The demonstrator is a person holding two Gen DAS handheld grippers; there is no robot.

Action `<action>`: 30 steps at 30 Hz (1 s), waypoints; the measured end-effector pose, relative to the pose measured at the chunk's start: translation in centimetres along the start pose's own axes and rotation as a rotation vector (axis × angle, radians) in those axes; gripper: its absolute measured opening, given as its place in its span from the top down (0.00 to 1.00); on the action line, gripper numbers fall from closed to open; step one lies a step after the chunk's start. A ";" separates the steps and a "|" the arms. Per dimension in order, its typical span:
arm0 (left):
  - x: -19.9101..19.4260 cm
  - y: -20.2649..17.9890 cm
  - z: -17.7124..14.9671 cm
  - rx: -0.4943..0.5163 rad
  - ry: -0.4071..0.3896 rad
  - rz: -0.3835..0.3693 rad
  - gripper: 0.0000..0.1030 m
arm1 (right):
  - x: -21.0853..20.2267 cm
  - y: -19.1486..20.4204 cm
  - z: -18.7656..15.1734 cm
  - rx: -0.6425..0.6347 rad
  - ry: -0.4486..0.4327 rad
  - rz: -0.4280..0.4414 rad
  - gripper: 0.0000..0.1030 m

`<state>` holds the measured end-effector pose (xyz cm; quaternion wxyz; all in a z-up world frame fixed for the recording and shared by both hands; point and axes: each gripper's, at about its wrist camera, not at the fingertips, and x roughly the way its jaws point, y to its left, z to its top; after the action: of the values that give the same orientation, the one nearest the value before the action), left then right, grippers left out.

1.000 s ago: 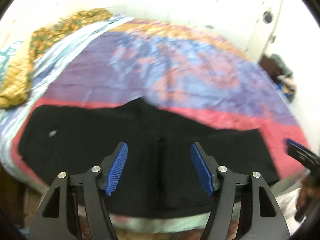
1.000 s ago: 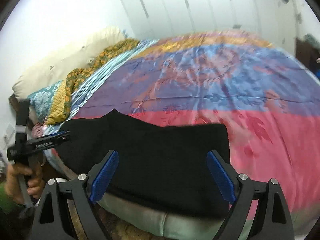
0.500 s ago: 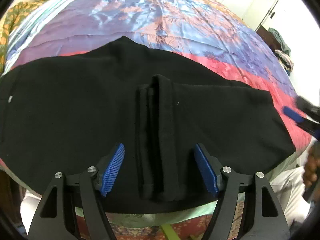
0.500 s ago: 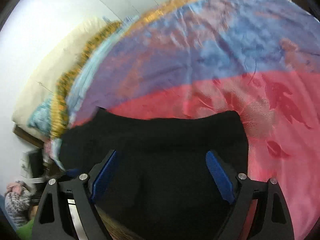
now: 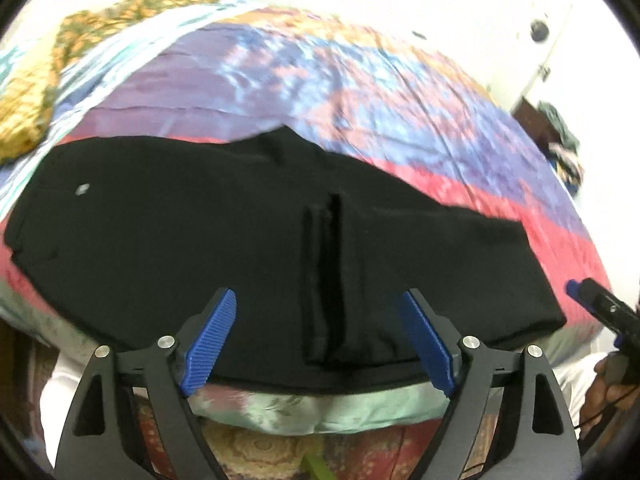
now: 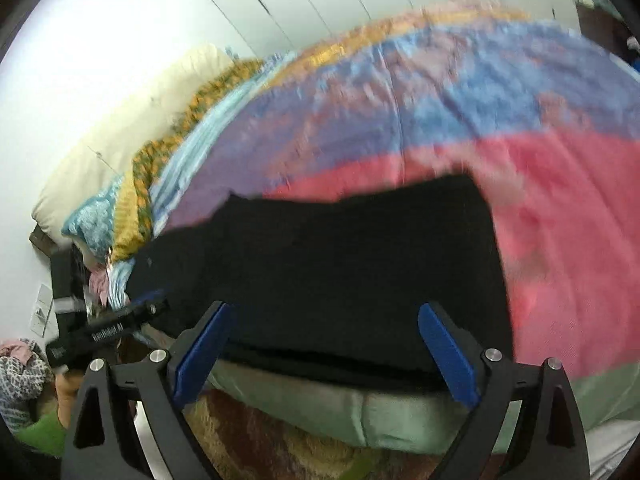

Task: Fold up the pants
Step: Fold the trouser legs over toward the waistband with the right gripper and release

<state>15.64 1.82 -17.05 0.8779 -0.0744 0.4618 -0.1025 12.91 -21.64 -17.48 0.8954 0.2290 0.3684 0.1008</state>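
Note:
Black pants [image 5: 200, 240] lie flat across the near edge of the bed, with a narrow doubled-over ridge [image 5: 324, 272] at their middle. My left gripper [image 5: 316, 308] hovers above that ridge at the bed's edge. Its jaws are opening and nothing is pinched between them. In the right wrist view the pants [image 6: 340, 272] end at a square edge on the right. My right gripper [image 6: 326, 320] hangs over their near hem, jaws opening, with only cloth below. Each gripper shows in the other's view: the right gripper [image 5: 596, 304], the left gripper [image 6: 104, 332].
The bed carries a satin cover [image 5: 360, 92] in purple, blue and pink. A yellow patterned cloth [image 5: 28, 92] and a cream pillow [image 6: 132, 120] lie at its left end. A patterned rug [image 6: 260, 436] is below the bed's edge. A white door [image 5: 540, 32] and piled clothes [image 5: 564, 140] are far right.
Both grippers' jaws stand wider than before. The left gripper, close over the pants half a second ago, now sits farther back. The right view has tilted and shifted slightly.

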 end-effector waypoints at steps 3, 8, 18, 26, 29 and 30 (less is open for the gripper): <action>-0.4 1.3 -0.3 -0.048 -0.026 0.035 0.16 | -1.5 0.8 -0.2 -0.042 -0.078 -0.123 0.00; -0.1 2.8 -0.7 -0.065 -0.053 0.130 0.13 | -1.8 1.6 -2.7 -0.118 -0.122 -0.398 0.00; 4.0 5.8 -0.8 -0.048 -0.053 0.268 0.08 | -0.8 0.9 -4.2 -0.187 -0.114 -0.513 0.00; 5.5 6.2 -1.1 -0.044 -0.008 0.218 0.00 | 0.4 0.6 -5.0 -0.198 -0.056 -0.480 0.00; 5.5 6.0 -1.3 -0.027 0.002 0.214 0.00 | 0.4 0.6 -5.1 -0.199 -0.056 -0.475 0.00; 5.5 5.9 -1.4 -0.019 0.002 0.216 0.01 | 0.5 0.5 -5.1 -0.197 -0.051 -0.473 0.00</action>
<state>18.20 6.15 -23.51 0.8825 -0.0325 0.4692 -0.0032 9.69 -19.27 -20.72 0.9210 0.0506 0.3775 -0.0820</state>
